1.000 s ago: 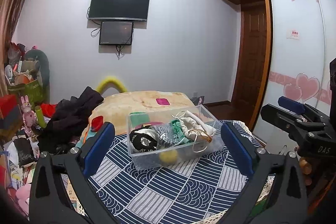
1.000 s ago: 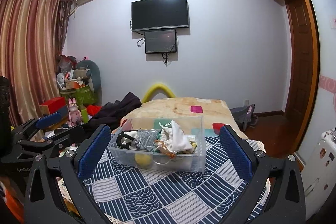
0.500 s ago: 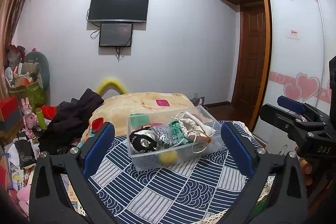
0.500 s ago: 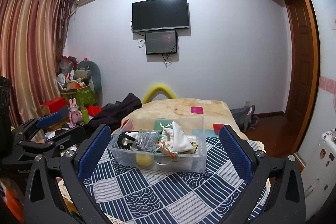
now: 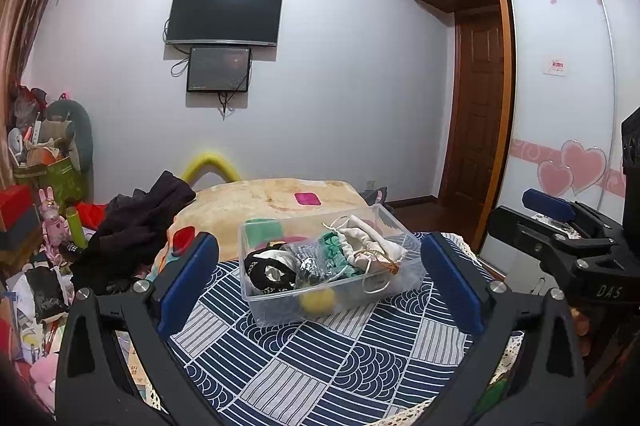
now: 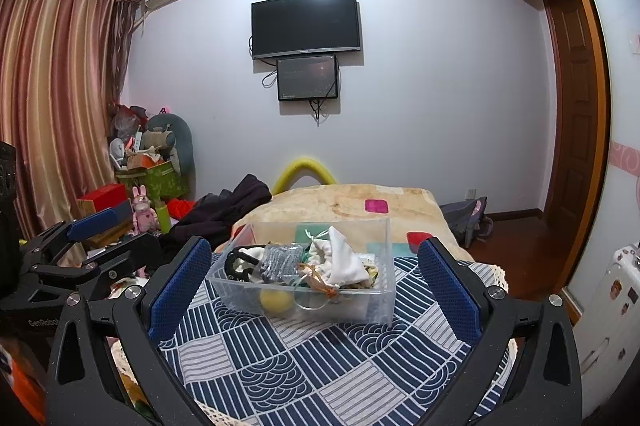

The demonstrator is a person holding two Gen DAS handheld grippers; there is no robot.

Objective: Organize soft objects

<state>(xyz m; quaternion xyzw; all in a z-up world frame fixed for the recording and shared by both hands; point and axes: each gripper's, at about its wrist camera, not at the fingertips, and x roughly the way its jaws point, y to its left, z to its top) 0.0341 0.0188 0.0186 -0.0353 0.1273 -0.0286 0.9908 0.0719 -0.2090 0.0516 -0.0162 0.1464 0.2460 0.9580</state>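
In the middle of both wrist views, a clear rectangular plastic bin (image 5: pixel 332 300) sits on a navy-and-white patchwork-patterned cloth (image 5: pixel 340 358). Inside it lie a white drawstring fabric pouch (image 6: pixel 340 260), a black-and-white fabric item (image 5: pixel 266 268) at the bin's left end, a crinkled silvery-grey bag (image 6: pixel 280 258), a green knitted piece (image 5: pixel 336 252) and a yellow soft ball (image 6: pixel 275 300) against the near wall.

The left gripper (image 5: pixel 320 282) stands released, its blue-padded jaws spread wide at lower left and lower right of its frame, holding nothing, with the bin between them and farther off. The right gripper (image 6: pixel 314 278) is likewise spread wide and empty, framing the bin from nearer.

Behind the cloth, toward the frame's centre, lies a beige blanket (image 6: pixel 344 198); a dark heap of clothing (image 5: pixel 136 222) sits at left.
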